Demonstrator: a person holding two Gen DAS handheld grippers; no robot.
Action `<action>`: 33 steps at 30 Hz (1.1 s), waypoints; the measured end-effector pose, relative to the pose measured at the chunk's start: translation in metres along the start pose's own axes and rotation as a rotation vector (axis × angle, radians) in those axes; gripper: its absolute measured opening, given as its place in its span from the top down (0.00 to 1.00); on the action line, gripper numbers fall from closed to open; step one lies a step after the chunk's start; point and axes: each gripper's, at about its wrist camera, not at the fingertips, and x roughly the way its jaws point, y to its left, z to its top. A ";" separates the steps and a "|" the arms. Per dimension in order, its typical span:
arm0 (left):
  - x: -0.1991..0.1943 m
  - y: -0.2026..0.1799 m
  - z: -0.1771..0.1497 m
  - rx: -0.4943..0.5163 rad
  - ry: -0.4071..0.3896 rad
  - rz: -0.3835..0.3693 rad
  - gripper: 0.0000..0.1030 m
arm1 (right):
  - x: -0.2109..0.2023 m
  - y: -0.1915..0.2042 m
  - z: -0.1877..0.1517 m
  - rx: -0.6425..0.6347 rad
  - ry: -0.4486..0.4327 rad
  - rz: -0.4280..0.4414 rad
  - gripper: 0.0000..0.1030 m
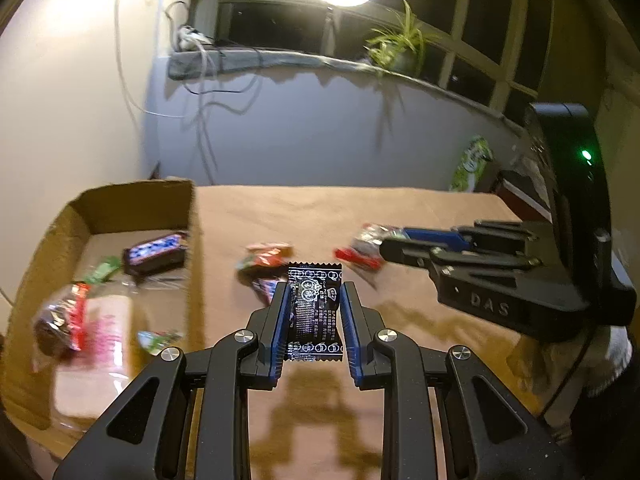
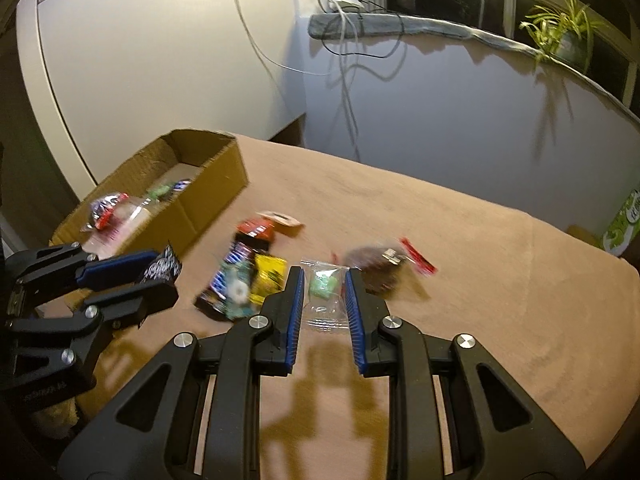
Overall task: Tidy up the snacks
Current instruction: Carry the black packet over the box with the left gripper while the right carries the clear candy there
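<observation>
My left gripper is shut on a black snack packet with white print, held above the brown table to the right of the cardboard box. It also shows in the right wrist view. The box holds several wrapped snacks, among them a dark bar and a red-and-brown pack. My right gripper straddles a clear packet with a green sweet; its jaws stand close on either side of it. A pile of snacks lies left of it and a brown round snack to its right.
The brown table ends at a purple-grey wall. A green bag stands at the far right edge. A window ledge with a potted plant and hanging cables runs above. A ring light shines overhead.
</observation>
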 end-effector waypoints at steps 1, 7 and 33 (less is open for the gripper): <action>-0.001 0.004 0.001 -0.007 -0.005 0.008 0.77 | 0.001 0.003 0.002 -0.002 -0.001 0.005 0.79; -0.007 0.033 0.012 -0.053 -0.032 0.054 0.77 | 0.006 0.029 0.017 -0.024 -0.015 0.048 0.79; -0.016 0.125 0.029 -0.202 -0.058 0.173 0.77 | 0.046 0.141 0.045 -0.143 -0.002 0.212 0.79</action>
